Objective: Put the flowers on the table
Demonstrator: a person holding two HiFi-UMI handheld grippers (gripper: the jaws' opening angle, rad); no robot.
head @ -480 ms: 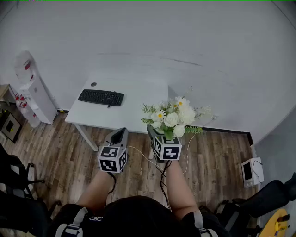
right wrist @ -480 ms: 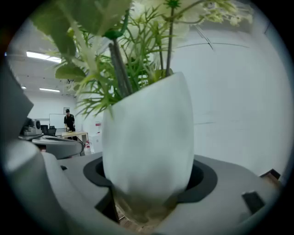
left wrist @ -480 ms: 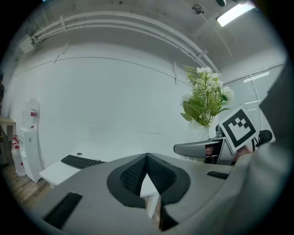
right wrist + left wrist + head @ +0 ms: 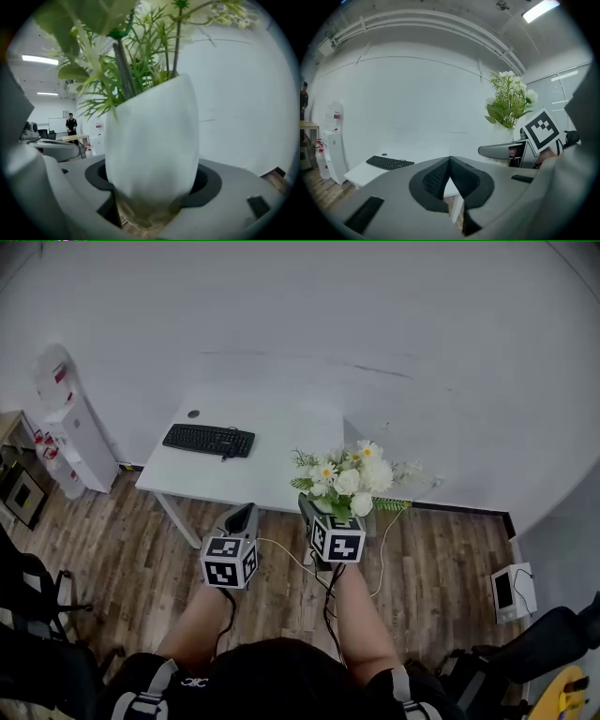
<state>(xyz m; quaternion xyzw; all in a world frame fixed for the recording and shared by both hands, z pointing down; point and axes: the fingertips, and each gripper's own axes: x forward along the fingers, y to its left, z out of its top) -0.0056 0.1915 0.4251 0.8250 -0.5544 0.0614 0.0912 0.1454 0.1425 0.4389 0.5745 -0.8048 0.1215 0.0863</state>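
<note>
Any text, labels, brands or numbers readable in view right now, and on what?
No readable text anywhere.
Marker cubes: black-and-white square patterns only, no letters.
Dispenser: red labels, too small to read.
Keyboard: key print too small to read.

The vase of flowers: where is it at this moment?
The vase of flowers is right of centre in the head view, held by the right gripper at the white table's near right corner.

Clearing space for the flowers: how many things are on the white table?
2: a black keyboard on the table's left half, and a small dark disc behind it near the back edge. The flowers hide its right front corner.
</note>
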